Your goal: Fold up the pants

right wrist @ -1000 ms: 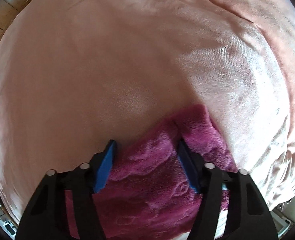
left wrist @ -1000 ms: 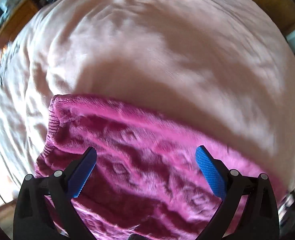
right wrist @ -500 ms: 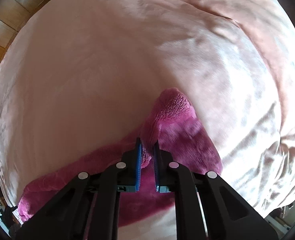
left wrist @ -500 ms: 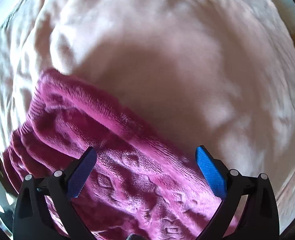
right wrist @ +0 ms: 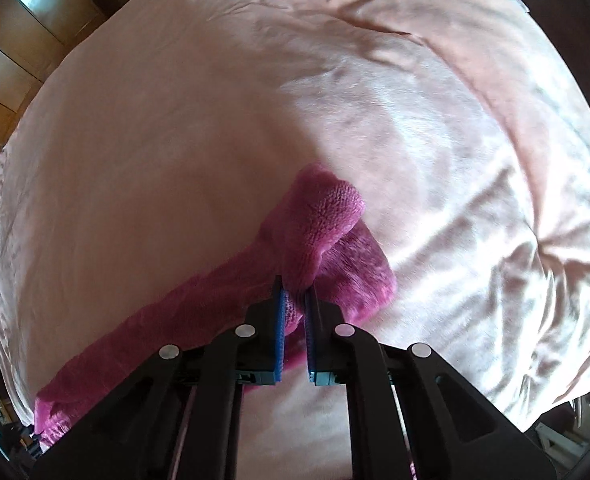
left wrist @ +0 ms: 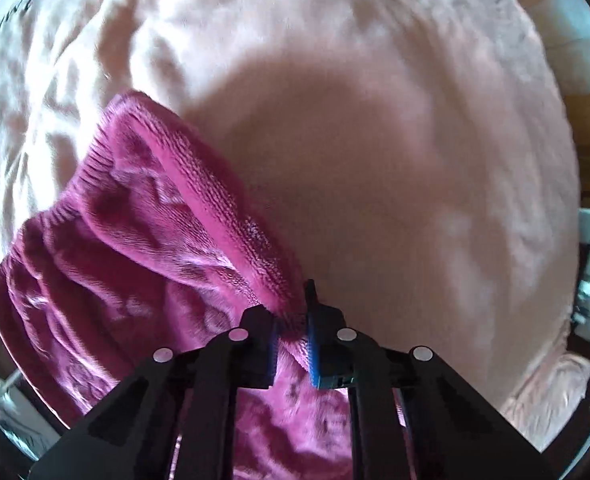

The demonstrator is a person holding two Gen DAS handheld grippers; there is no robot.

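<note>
The pants (left wrist: pixel 143 248) are fluffy magenta fleece with a raised pattern and a ribbed waistband, lying on a pale pink bed cover (left wrist: pixel 375 120). My left gripper (left wrist: pixel 291 320) is shut on a bunched edge of the pants near the waistband end. In the right wrist view my right gripper (right wrist: pixel 293 300) is shut on the other end of the pants (right wrist: pixel 327 216), which bulges up past the pads and trails off to the lower left in a long strip. Both pinched parts are lifted off the cover.
The pink bed cover (right wrist: pixel 415 120) fills both views, wrinkled toward its edges. Wooden furniture (right wrist: pixel 23 40) shows at the far left of the right view. The bed's edge and floor clutter (left wrist: pixel 587 288) show at the right of the left view.
My left gripper was open over the pants and has shut on their edge. My right gripper closed on its end earlier and has since raised it a little.
</note>
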